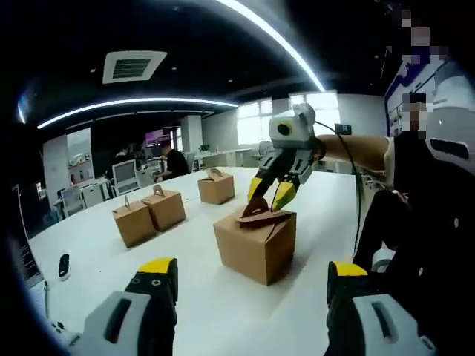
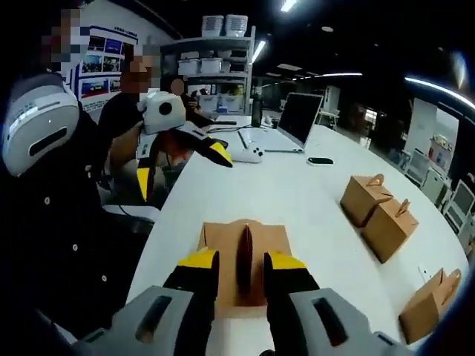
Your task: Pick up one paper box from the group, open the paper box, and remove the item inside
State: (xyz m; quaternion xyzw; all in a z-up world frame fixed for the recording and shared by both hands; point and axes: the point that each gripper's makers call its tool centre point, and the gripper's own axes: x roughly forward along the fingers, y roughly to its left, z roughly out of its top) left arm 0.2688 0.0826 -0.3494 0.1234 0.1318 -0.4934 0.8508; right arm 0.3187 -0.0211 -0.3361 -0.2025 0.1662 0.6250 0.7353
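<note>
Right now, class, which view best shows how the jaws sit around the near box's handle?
The right gripper view: it looks straight down on the handle, standing between the right gripper's jaws. The left gripper view shows the same box side-on, with that gripper's jaws hiding part of the handle.

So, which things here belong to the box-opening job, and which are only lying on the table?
Job:
- near paper box, its top handle between the right claw tips
- left claw, open, held back from the box
- three other paper boxes, the group

Lying about:
- laptop
- white controller
- dark phone
- shelf of white bins
</note>
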